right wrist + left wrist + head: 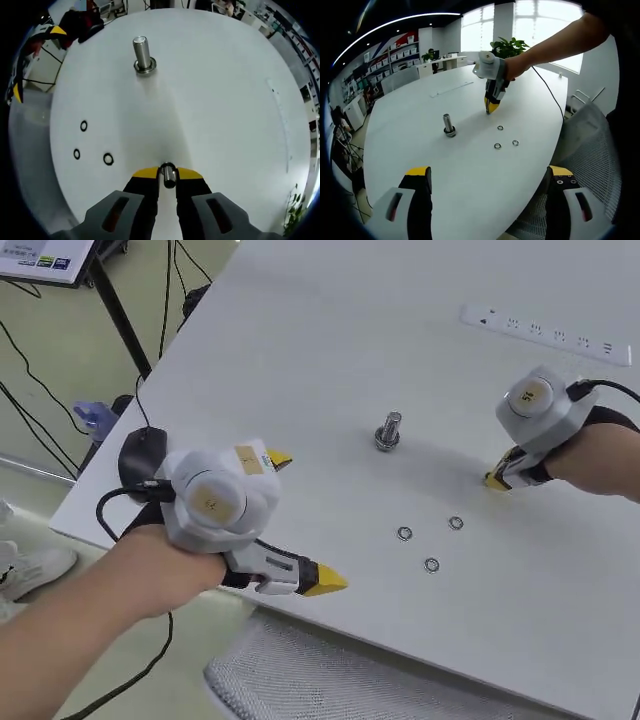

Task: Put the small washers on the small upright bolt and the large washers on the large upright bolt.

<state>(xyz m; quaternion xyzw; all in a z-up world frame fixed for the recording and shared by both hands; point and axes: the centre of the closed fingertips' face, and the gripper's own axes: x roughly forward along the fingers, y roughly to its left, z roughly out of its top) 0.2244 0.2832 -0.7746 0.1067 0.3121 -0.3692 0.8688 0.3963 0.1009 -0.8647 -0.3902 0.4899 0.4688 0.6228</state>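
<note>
While right gripper (168,171) clamps small silvery bolt (169,177), three washers (404,533) lie flat.

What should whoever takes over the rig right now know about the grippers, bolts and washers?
Left gripper: open, empty, held over the near edge of the table.
Right gripper: shut on the small bolt, tip down at the table.
Large bolt: upright mid-table; cannot tell whether washers sit at its base.
Small washers: three lie loose on the table between the grippers.
Done: no small washer is on the small bolt yet.
Left: likely steady the small bolt, then thread the three small washers on it.
</note>
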